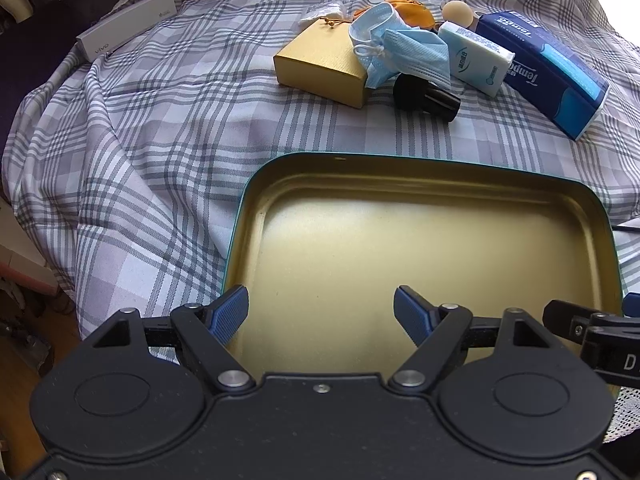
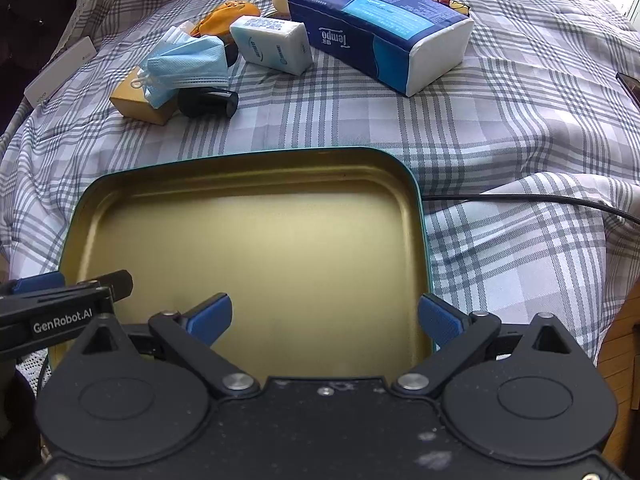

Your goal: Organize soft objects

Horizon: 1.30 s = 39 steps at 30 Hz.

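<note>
Left wrist view: the left gripper [image 1: 320, 316] hangs over the near half of a shallow gold tin tray [image 1: 472, 178], its blue pads spread wide with nothing between them. At the right edge of that frame part of the right gripper [image 1: 588, 328] shows; how it stands cannot be told there. In the right wrist view the right gripper [image 2: 324, 318] is likewise wide open and empty above the same tray [image 2: 248, 160], with the left gripper's fingers [image 2: 80, 284] entering at the lower left.

The soft things lie well beyond both grippers, in the upper part of each frame, on the plaid sheet [image 1: 140, 140]. Counted: one crumpled blue face mask [image 1: 400, 50] draped over one gold box [image 1: 320, 68], one small tissue pack [image 1: 476, 58], one large dark-blue tissue pack [image 1: 548, 68], one orange pouch [image 1: 412, 10], one black cylinder [image 1: 426, 98] and one white vivo box [image 1: 128, 26] at the upper left.
</note>
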Motion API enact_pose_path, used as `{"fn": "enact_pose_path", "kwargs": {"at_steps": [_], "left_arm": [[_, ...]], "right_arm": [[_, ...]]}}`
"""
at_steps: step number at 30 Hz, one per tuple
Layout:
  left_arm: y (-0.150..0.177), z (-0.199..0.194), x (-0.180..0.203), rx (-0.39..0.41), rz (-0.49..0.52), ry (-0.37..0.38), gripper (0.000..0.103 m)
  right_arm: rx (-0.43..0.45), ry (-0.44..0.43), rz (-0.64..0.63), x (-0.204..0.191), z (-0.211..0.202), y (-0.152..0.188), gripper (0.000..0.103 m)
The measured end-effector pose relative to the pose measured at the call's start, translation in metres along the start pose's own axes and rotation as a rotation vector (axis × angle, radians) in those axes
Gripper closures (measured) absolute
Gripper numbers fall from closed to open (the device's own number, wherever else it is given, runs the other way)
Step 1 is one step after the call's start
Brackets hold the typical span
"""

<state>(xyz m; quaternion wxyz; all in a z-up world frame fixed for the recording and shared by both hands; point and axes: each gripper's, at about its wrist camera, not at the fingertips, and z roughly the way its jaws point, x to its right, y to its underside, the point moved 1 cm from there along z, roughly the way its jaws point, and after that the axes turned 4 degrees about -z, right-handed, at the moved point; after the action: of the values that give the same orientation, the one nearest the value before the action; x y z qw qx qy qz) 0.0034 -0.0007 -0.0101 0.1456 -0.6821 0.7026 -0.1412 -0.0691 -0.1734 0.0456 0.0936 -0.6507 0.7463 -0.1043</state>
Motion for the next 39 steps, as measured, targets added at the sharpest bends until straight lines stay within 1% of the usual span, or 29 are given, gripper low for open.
{"fn": "enact_pose_path", "kwargs": {"at_steps": [39], "left_arm": [[0.0019, 0.002, -0.0018, -0.009, -0.003, -0.001, 0.027]], "right_arm": [[-0.012, -0.003, -0.006, -0.0038, 0.0028, -0.0009, 0.003]]}}
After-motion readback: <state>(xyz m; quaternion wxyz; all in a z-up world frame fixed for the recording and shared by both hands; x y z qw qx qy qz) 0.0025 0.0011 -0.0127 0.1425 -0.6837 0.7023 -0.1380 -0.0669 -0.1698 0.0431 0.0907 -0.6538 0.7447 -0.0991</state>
